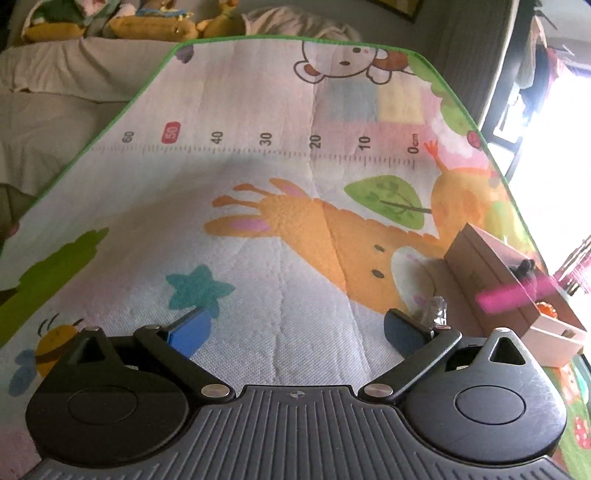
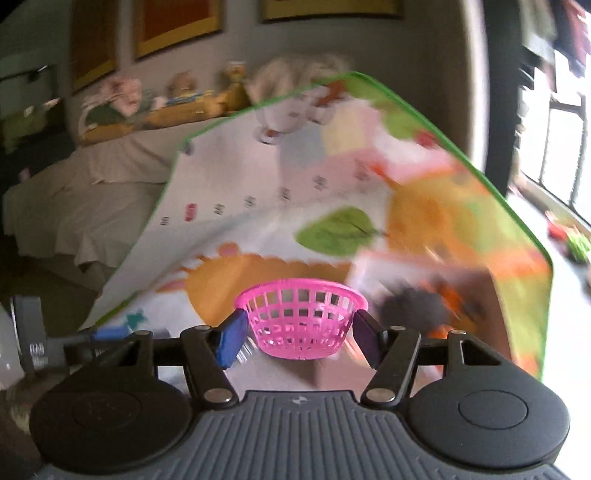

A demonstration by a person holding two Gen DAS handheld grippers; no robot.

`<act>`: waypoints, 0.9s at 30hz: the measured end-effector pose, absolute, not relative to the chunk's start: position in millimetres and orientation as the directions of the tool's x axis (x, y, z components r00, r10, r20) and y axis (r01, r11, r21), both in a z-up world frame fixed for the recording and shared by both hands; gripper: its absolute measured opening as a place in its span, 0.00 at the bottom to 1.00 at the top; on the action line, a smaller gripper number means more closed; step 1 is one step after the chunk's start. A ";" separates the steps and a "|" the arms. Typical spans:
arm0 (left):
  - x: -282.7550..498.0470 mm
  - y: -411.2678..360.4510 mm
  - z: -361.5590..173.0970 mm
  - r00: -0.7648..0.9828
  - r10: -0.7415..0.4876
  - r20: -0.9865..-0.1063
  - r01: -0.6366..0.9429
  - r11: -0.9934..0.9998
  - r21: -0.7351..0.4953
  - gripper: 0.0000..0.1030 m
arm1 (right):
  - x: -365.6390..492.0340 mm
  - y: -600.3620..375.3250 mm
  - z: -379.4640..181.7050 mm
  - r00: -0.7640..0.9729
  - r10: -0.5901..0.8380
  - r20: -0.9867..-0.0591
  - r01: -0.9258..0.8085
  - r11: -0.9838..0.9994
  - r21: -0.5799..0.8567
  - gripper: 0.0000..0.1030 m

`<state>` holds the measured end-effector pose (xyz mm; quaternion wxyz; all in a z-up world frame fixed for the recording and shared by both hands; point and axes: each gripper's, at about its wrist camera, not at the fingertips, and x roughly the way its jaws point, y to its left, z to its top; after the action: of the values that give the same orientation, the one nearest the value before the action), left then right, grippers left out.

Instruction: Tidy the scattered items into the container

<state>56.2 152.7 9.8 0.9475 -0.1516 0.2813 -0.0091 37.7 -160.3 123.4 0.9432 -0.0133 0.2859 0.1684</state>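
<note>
Left gripper (image 1: 295,328): jaws spread wide with nothing between the pads; it hangs over the white middle of the play mat, low in the left wrist frame.
Right gripper (image 2: 299,332): jaws closed in part, the blue pad and the dark pad each pressed against a side of the pink basket.
Pink basket (image 2: 301,319): small lattice plastic tub, upright, rim toward the top of the frame, gripped at centre of the right wrist view; whether anything lies inside cannot be told. In the left wrist view it is only a pink blur at the right edge, above the box.
Cardboard box (image 1: 480,258): brown, open at the top, resting on the mat at lower right of the left wrist frame; small dark and orange items lie inside, too blurred to name.
Clear item (image 1: 436,308): small glassy piece on the mat just beside the left gripper's right pad, near the box.
Play mat (image 1: 258,166): green-edged, printed with an orange giraffe, a leaf, a teal star and a ruler scale running from 0 to 60.
Background: soft toys (image 1: 147,22) in a row at the top left.
</note>
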 end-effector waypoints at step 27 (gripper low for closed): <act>33.9 74.0 11.8 0.754 -0.116 -0.646 0.087 0.993 -0.077 1.00 | 52.7 -218.9 7.6 0.708 0.171 -0.686 -0.118 0.985 0.124 0.75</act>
<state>33.9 74.0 11.8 0.9363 -0.0210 0.3464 -0.0543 52.7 -218.9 7.6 0.9233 0.0355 0.3743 0.0781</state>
